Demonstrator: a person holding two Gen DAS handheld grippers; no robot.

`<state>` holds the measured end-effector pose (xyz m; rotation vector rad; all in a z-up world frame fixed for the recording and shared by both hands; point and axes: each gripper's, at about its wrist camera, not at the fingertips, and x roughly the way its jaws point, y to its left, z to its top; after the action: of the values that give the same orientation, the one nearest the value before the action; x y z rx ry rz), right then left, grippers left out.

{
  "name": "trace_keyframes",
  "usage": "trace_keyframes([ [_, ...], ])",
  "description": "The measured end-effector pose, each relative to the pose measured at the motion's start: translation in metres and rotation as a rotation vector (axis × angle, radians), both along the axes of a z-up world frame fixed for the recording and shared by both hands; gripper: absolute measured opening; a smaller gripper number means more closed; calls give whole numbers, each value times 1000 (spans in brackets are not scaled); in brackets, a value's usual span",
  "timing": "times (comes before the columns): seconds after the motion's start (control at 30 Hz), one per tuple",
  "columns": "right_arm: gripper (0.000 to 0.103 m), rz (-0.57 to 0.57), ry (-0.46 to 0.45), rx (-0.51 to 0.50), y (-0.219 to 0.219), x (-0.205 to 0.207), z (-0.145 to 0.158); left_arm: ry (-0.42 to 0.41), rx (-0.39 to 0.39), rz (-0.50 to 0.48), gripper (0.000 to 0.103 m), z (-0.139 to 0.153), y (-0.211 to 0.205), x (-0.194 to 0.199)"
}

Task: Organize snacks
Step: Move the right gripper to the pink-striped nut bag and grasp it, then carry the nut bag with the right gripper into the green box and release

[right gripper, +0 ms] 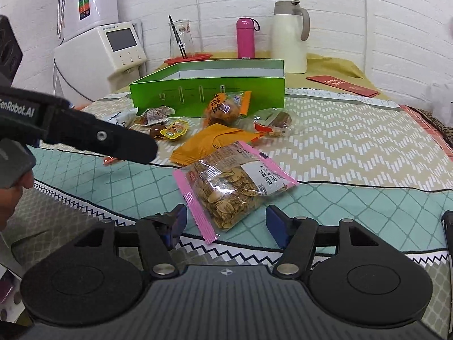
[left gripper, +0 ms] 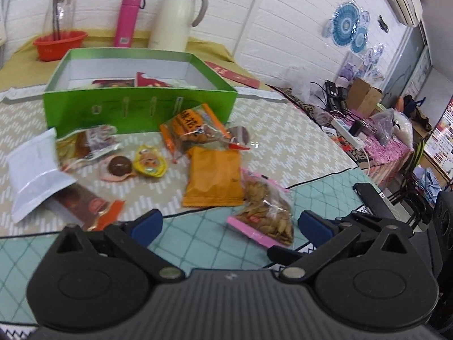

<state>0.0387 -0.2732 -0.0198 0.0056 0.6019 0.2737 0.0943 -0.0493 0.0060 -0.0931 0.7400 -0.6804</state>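
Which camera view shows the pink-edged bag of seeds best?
The right wrist view. There the bag of seeds lies whole and sharp just ahead of the open right hand-held gripper, its white date label readable. The left wrist view shows the same bag smaller, slightly blurred, off to the right, with its label out of sight.

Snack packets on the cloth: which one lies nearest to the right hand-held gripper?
The pink-edged seed packet, clear with seeds showing; the others lie farther back, toward the green box.
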Motion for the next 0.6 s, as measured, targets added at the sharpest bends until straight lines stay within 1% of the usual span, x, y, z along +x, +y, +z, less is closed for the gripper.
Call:
trace_keyframes([
  [0.03, 102, 0, 3, 7, -1, 0, -1, 7, -2, -21, 102, -1, -8, 3],
  [0.1, 101, 3, 2, 24, -3, 0, -1, 24, -14, -64, 96, -3, -22, 8],
  [0.17, 101, 9, 5, 39, -4, 1, 0, 54, -7, -108, 59, -8, -35, 14],
  [0.23, 101, 12, 7, 52, -5, 1, -1, 46, 21, -105, 59, -12, -44, 19],
  [0.33, 97, 4, 4, 65, -6, 3, -1, 92, 0, -112, 59, -17, -47, 27],
  [0.37, 97, 2, 3, 69, -6, 3, -2, 92, -1, -115, 59, -18, -46, 27],
  [0.4, 97, -2, 0, 77, -6, 4, -2, 87, 7, -118, 55, -19, -47, 27],
  [0.43, 97, -7, -3, 83, -6, 4, -3, 84, 14, -123, 41, -20, -47, 26],
  [0.5, 83, -26, -12, 84, -6, 5, -3, 89, 10, -132, 37, -21, -47, 25],
  [0.6, 74, -35, -13, 92, -5, 4, -2, 78, 8, -133, 33, -21, -48, 22],
])
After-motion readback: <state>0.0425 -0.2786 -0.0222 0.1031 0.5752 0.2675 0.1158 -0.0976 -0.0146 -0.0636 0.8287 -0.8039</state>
